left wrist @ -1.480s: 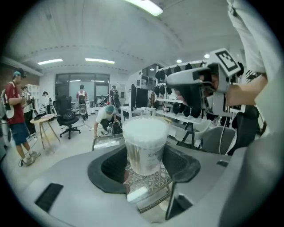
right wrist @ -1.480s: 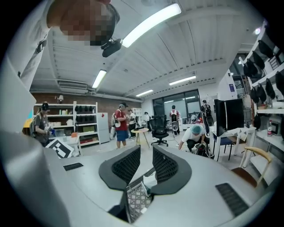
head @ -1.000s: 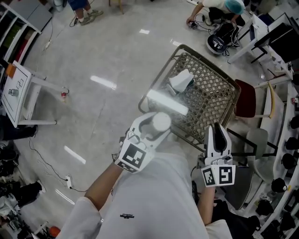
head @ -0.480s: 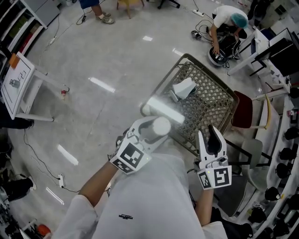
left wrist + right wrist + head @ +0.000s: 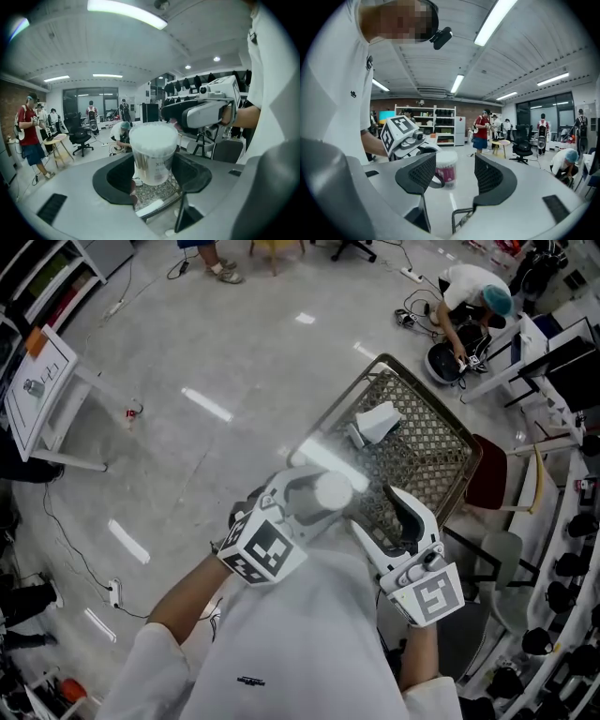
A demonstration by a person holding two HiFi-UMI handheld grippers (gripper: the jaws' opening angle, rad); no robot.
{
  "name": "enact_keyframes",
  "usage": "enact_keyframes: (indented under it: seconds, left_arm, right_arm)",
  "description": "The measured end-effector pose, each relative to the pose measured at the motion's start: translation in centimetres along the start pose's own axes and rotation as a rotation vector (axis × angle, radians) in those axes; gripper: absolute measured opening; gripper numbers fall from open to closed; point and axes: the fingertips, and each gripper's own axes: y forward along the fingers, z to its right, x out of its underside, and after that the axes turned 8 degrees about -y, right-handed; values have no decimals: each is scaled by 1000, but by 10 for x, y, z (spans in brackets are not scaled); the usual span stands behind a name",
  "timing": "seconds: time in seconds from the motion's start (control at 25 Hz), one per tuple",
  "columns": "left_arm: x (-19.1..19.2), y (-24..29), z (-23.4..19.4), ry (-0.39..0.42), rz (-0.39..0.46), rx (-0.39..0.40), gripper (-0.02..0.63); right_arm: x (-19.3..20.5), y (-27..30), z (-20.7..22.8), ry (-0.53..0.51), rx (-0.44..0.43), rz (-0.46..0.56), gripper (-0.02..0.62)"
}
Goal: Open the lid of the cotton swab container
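The cotton swab container (image 5: pixel 317 500) is a clear round tub with a white lid (image 5: pixel 330 489). My left gripper (image 5: pixel 305 502) is shut on the tub and holds it upright in the air in front of me. In the left gripper view the container (image 5: pixel 153 154) stands between the two dark jaws with its lid on. My right gripper (image 5: pixel 386 521) is just right of the tub and points at it. Its jaws have just been opening and have nothing between them. The right gripper view shows the container (image 5: pixel 446 169) a little beyond the open jaws, beside the left gripper's marker cube (image 5: pixel 399 131).
A wire mesh cart (image 5: pixel 441 446) stands below and ahead of my hands, with a white object (image 5: pixel 379 420) in it. Chairs (image 5: pixel 487 474) are at the right. A person (image 5: pixel 473 287) crouches at the far right. A whiteboard stand (image 5: pixel 37 390) is at the left.
My right gripper has swung left towards the container and turned to face it, and its jaws have spread apart. The left gripper still holds the tub in much the same place.
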Motion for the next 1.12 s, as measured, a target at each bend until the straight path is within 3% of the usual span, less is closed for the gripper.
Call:
enact_keyframes:
  seconds: [0.16,0.28,0.52,0.84,1.12]
  left_arm:
    - [1,-3,3,35,-22,12,242]
    - [0,-7,5,43,-33,7,242]
    - [0,-8,6,43,-39,-9,242]
    - [-4,-12,9,44,-42,-20,242]
    - [-4,-13,10,80,-42,-34,239]
  right_arm:
    - [-4,17,-21,3,-102,-27,239]
    - [-9,26,-29,-3,-122,-33,250]
    - [-11,40,-33,4,-114,-27,253]
    - [-11,42,-35,-76,-80,-66,247]
    - [-10,40,-35,-56,-83,-81,242]
